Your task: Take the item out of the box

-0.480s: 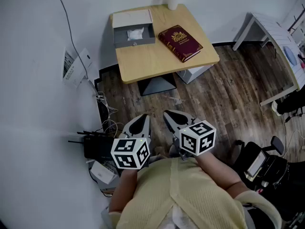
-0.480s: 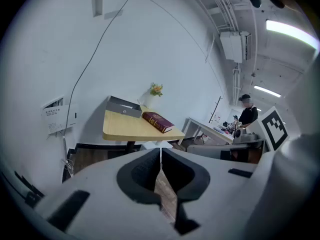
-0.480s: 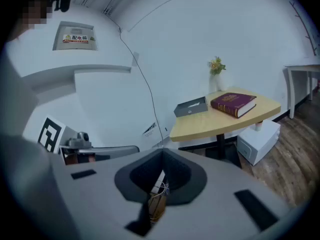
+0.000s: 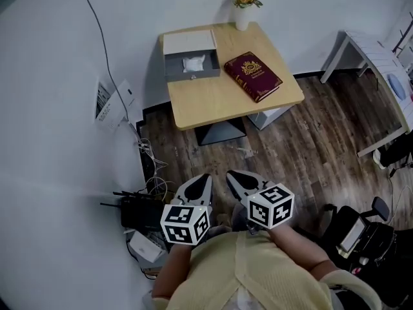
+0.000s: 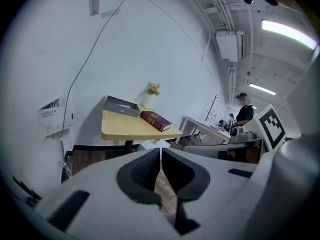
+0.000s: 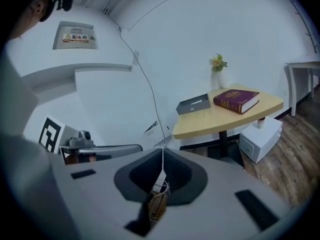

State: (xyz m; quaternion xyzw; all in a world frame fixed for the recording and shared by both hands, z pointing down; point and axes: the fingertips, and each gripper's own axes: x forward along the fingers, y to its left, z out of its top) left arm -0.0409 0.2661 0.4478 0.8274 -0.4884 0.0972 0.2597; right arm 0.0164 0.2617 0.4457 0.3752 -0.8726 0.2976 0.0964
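An open grey box [image 4: 191, 63] stands at the far left of a small wooden table [image 4: 226, 92], its white-lined lid [image 4: 188, 42] laid back. A white crumpled item [image 4: 193, 62] lies inside it. The same box [image 5: 121, 106] [image 6: 194, 104] shows far off in both gripper views. My left gripper [image 4: 201, 181] and right gripper [image 4: 233, 175] hang side by side close to my body, well short of the table. Both are shut with nothing between their jaws.
A dark red book [image 4: 253, 76] lies on the table's right half, and a white vase with flowers [image 4: 243, 8] stands at its back edge. Cables and dark devices [image 4: 142, 205] clutter the floor by the left wall. A white desk [image 4: 381, 60] and an office chair [image 4: 361, 231] stand at right.
The head view has shifted so the table and box sit slightly lower and further right. Both grippers stay shut, close to my body.
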